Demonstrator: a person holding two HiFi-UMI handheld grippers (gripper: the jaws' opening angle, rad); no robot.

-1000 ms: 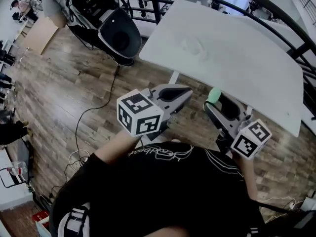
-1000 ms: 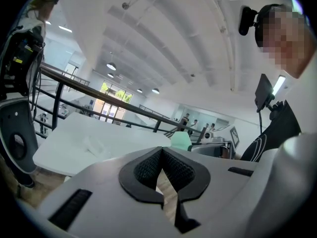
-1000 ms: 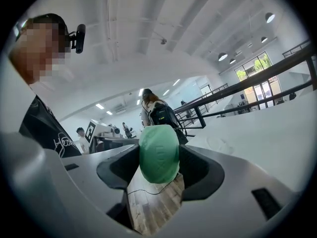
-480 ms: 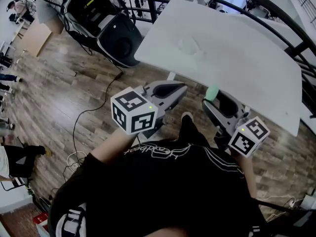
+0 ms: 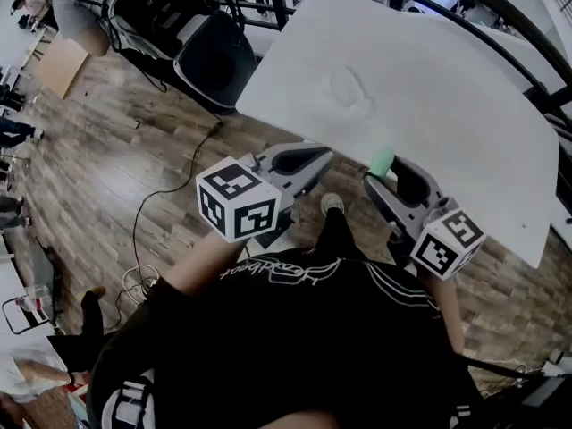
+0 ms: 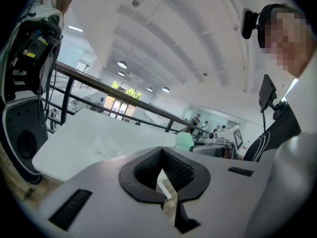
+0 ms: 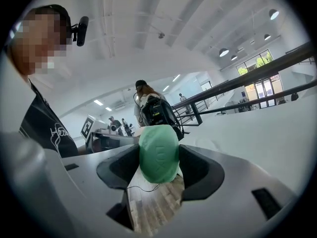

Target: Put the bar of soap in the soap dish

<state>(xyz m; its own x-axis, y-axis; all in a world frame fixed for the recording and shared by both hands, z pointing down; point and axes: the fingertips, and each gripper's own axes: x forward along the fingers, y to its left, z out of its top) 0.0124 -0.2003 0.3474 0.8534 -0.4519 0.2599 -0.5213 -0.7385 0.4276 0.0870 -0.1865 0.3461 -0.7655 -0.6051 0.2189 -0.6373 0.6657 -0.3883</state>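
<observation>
— Right-hand tongs first. What's in them?

— Right gripper (image 7: 158,158): jaws pressed in on both sides of the bar of soap (image 7: 158,152). Green, oval, standing on edge and poking out past the tips.

— And the left?

— Left gripper (image 6: 161,151): jaws brought together at the tips, nothing between them. It is held level beside the right one, both in front of the person's black shirt (image 5: 304,329).

— Where does the soap sit in the room?

— In the air by the near edge of the white table (image 5: 447,105), with wooden floor (image 5: 116,168) below.

— The soap dish?

— Soap dish (image 5: 347,88): a pale, shallow shape, hard to make out, on the tabletop. It is well apart from the soap.

— Anything further out?

— Black railing (image 5: 465,25) behind the table, black equipment (image 5: 210,56) to the left and a cable (image 5: 143,217) across the floor.
</observation>
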